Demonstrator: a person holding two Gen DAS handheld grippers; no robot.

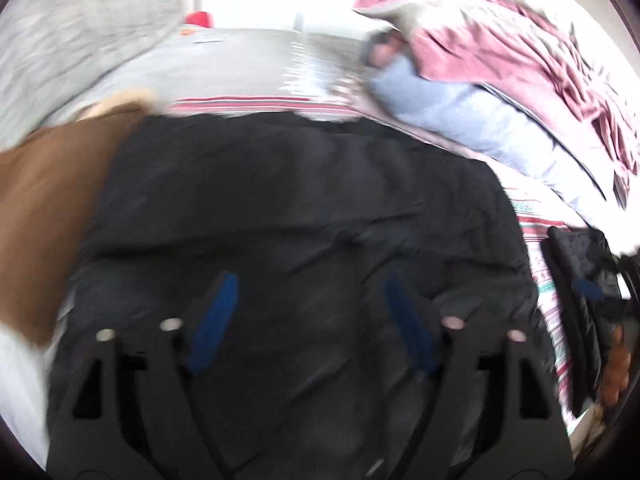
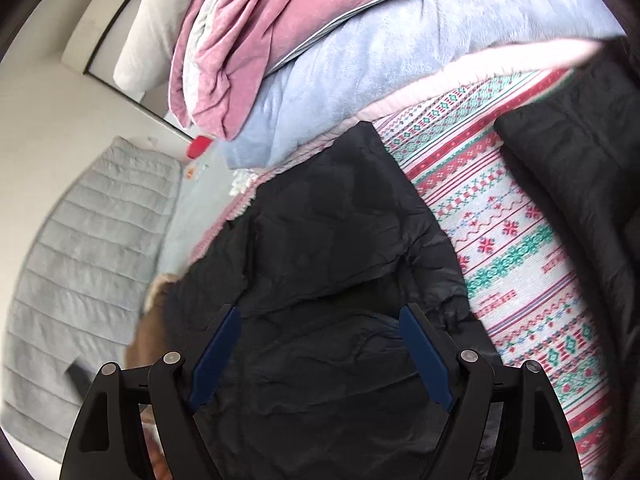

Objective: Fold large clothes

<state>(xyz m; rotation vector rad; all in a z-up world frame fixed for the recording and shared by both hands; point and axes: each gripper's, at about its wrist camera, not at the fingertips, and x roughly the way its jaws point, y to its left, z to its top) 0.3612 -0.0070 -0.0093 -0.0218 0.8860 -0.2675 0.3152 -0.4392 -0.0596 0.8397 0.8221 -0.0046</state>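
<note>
A: Left wrist view, blurred. The left claw [image 1: 308, 304] hangs just above a black padded jacket [image 1: 288, 200], its blue pads [image 1: 214, 322] set wide with nothing between them. The jacket lies flat across the near and middle part of the bed.

B: What lies under the jacket?

A: A patterned bedspread [image 1: 538, 248], red and green bands on white, showing at the jacket's far edge and right side. A brown garment [image 1: 52, 196] with a pale fleece edge lies touching the jacket's left side. At the right edge sits the right claw [image 1: 588, 288], dark and partly cut off.

B: Right wrist view?

A: Sharper. The right claw [image 2: 320, 352] is over the same black padded jacket [image 2: 332, 264], blue pads [image 2: 426, 364] spread wide, gripping nothing. The jacket's quilted surface is creased, and one lobe of it points toward the far side. The patterned bedspread [image 2: 516, 240] runs to its right, and another black padded piece [image 2: 580, 168] lies on it farther right; whether this belongs to the same jacket I cannot tell.

B: Surroundings?

A: Far side, a stack of bedding: a pink blanket [image 2: 248, 48] on top of a light blue blanket [image 2: 380, 68]. On the left, a grey quilted garment [image 2: 80, 264], and beyond it a small red object [image 2: 199, 147], too small to identify.
</note>
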